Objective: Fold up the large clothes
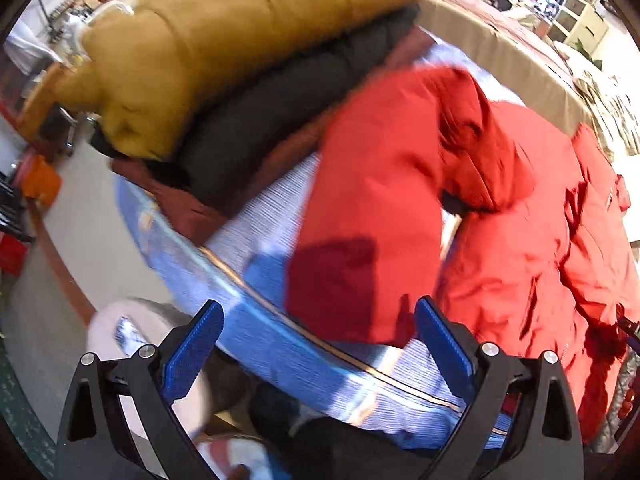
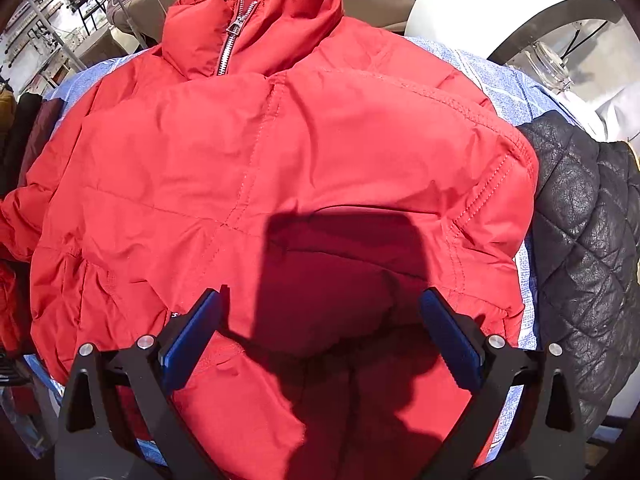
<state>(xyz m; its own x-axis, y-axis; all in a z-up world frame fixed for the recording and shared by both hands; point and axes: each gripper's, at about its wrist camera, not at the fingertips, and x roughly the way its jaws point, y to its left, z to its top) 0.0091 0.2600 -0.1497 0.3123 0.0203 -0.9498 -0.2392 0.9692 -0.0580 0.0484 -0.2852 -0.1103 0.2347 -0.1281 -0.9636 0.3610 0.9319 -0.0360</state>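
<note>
Right gripper wide open, empty, poised directly over the red jacket on the blue sheet — collar away, long axis straight ahead. Left gripper also open, empty, off the jacket's side — farther.

Bright, hard light from above and behind throws crisp dark shadows onto the red jacket in both wrist views, left view smeared by motion blur, right view sharp, fisheye bending everything near the dark rounded corners, background washed out.
</note>
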